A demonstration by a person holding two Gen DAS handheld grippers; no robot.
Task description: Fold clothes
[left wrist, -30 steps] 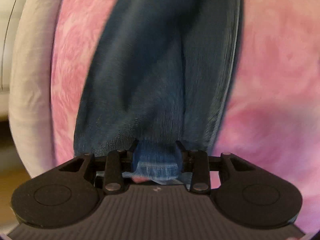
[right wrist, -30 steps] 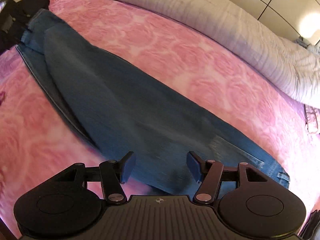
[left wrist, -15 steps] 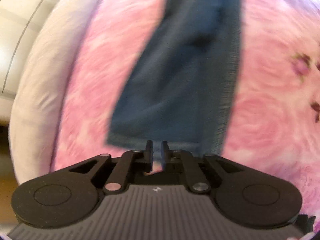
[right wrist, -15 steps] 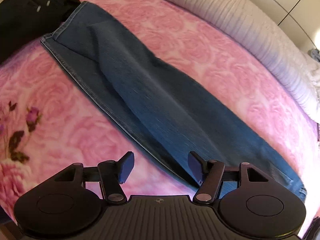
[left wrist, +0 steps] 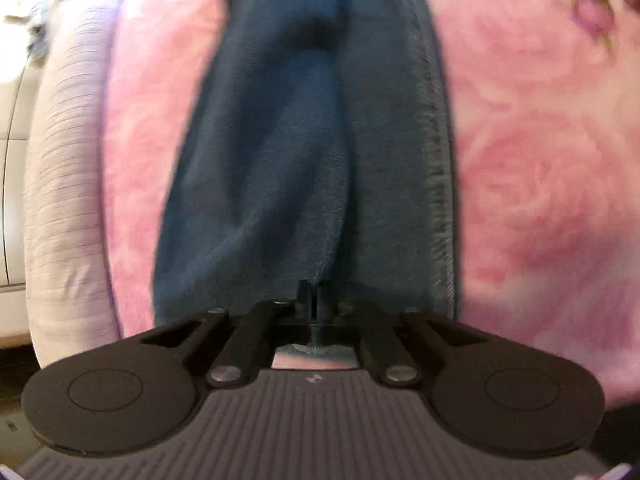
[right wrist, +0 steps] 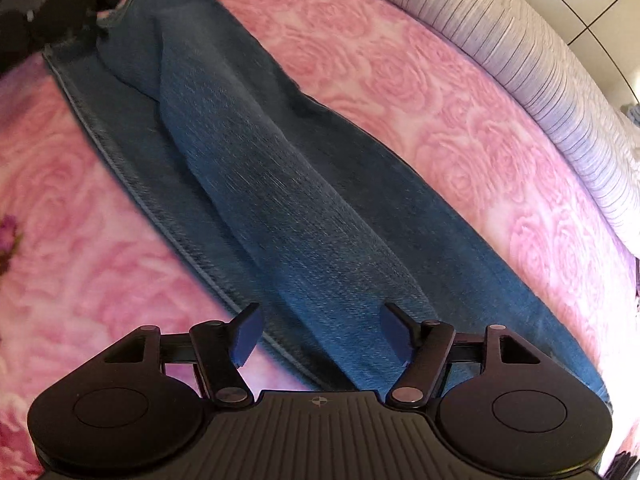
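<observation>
Dark blue jeans (right wrist: 304,216) lie stretched out on a pink rose-patterned blanket (right wrist: 420,92), legs folded one over the other. My left gripper (left wrist: 315,295) is shut on the jeans (left wrist: 272,152) at the hem end, with a pinch of denim showing behind its fingertips. The left gripper (right wrist: 60,4) also shows as a dark shape at the far end of the jeans. My right gripper (right wrist: 320,336) hovers low over the near part of the jeans. Its jaws are opening, with denim beneath the gap and its blue pads (right wrist: 245,334) not pressing on it.
A pale ribbed duvet (right wrist: 532,56) is rolled up along the far edge of the bed, also seen as a duvet (left wrist: 68,184) on the left. Light cupboard doors (right wrist: 600,4) stand beyond it. A flower print (right wrist: 8,236) marks the blanket at left.
The left jaws have closed fully on the jeans' hem and the hand has rolled and sunk a little. The right gripper has moved along the jeans, dropped closer, and spread its jaws slightly wider.
</observation>
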